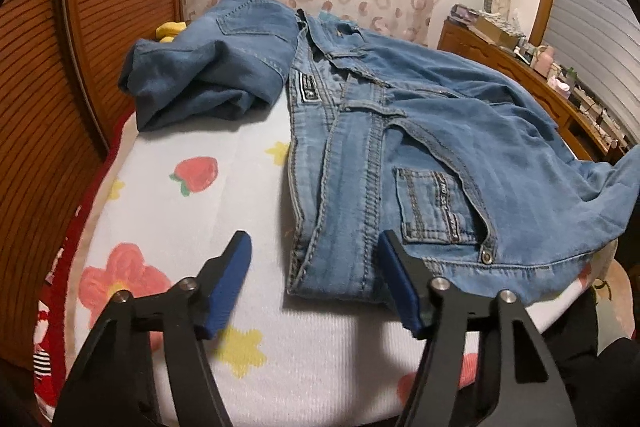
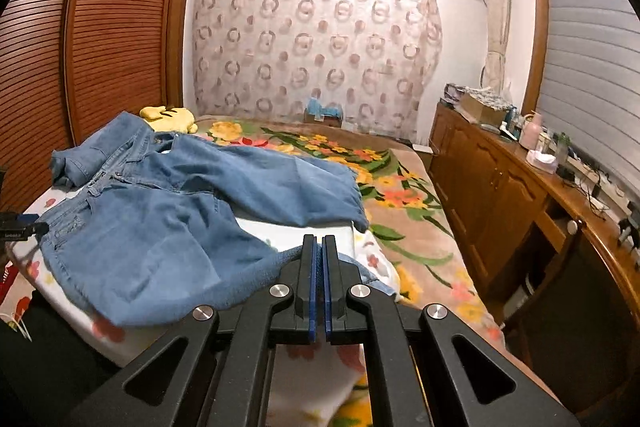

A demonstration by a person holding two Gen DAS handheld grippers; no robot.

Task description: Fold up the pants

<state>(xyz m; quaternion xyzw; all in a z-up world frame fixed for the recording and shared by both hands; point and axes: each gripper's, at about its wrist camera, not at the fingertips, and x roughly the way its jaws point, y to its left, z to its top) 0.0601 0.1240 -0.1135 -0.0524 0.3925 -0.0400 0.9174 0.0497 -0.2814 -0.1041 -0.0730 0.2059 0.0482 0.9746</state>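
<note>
Jeans (image 1: pixel 400 147) waistband label unreadable, left tool (image 1: pixel 314 267) wide, right tool (image 2: pixel 319 267) clamping their hem.

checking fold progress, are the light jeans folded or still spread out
Spread out: the light jeans lie open on the white pad, legs splayed apart, one hem pinched in the right gripper.

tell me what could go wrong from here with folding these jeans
1. The right hand-held gripper is shut on only the hem edge of the jeans; such a thin pinch may slip when lifted.
2. The left hand-held gripper is open at the waistband, holding nothing, so pulling the leg could drag the whole garment across the fruit-print blanket.
3. A second denim garment lies bunched against the waistband and might get caught in the fold.
</note>
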